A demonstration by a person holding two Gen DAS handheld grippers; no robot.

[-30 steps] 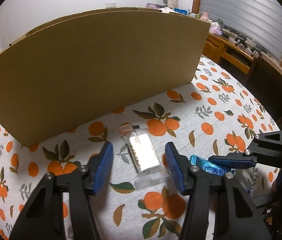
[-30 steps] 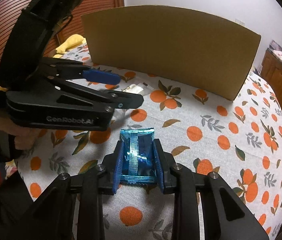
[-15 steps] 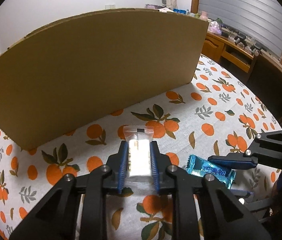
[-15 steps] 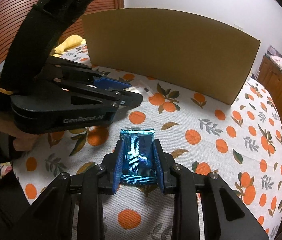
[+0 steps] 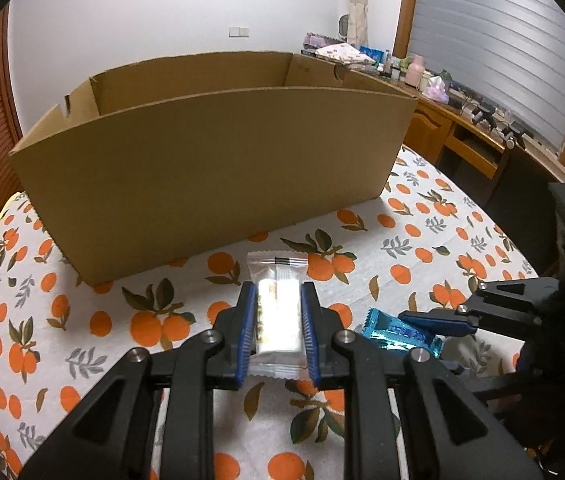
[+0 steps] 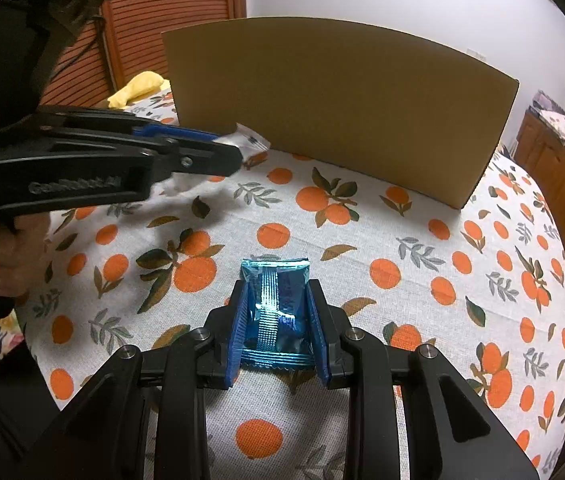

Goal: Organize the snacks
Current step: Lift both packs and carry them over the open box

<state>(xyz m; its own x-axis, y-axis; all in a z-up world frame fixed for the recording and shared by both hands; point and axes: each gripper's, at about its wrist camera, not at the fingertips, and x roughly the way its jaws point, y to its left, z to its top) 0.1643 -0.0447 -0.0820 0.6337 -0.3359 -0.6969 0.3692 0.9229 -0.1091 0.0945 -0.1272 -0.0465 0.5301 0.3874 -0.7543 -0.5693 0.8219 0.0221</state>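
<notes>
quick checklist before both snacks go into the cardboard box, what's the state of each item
1. Left hand-held gripper shut on the clear-wrapped white snack packet: ok; its jaws have just closed on it.
2. Right hand-held gripper shut on the shiny blue foil snack packet: ok.
3. White packet off the orange-print tablecloth: ok, held in the air in the right wrist view.
4. Open-topped brown cardboard box upright, top open: ok.
5. Room inside the box: cannot tell, the floor is hidden by the near wall.
6. Blue packet clear of the table: cannot tell.
</notes>
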